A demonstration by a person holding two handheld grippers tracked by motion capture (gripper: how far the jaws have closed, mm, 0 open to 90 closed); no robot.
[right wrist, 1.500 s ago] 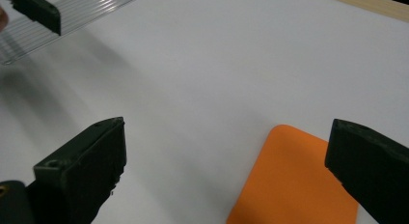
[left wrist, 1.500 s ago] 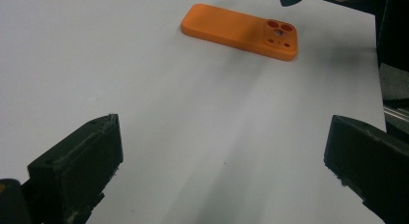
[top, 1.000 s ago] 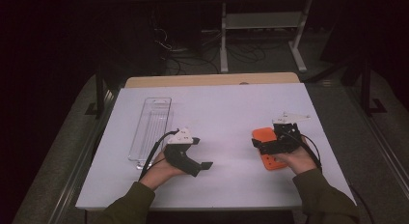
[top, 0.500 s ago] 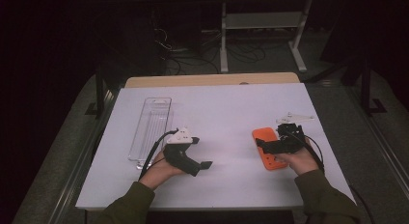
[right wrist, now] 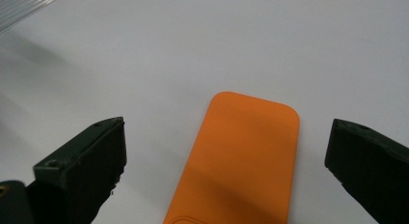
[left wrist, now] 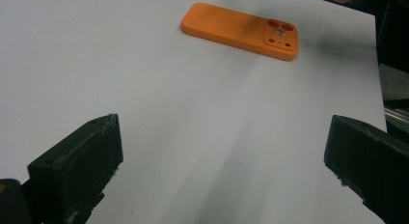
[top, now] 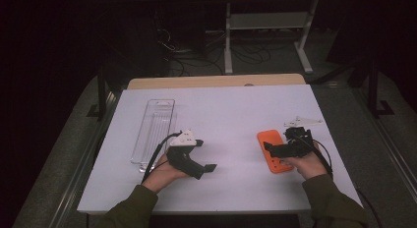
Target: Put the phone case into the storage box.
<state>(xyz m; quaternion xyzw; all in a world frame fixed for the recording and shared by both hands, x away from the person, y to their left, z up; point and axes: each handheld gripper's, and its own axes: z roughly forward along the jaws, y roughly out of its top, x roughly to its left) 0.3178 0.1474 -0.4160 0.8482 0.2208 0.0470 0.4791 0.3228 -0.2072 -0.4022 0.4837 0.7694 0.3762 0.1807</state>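
An orange phone case (top: 272, 142) lies flat on the white table (top: 236, 110) at the right, camera-cutout end toward the person. My right gripper (top: 271, 152) hovers just over its near half, held by a hand. In the right gripper view the case (right wrist: 248, 151) lies between the wide-apart jaws of that gripper (right wrist: 226, 161), which is open. My left gripper (top: 204, 159) rests near the front centre-left, pointing right toward the case. In the left gripper view it (left wrist: 222, 156) is open with bare table between its jaws, and the case (left wrist: 241, 30) lies farther off.
A long clear plastic tray (top: 155, 129) lies lengthwise at the left of the table, beside the left hand. A wooden edge (top: 216, 81) runs behind the white surface. Beyond it are a dark floor, cables and a metal stand (top: 265, 21).
My right gripper has dropped lower and come a little toward the person, now close over the orange case. The left gripper has stayed put.
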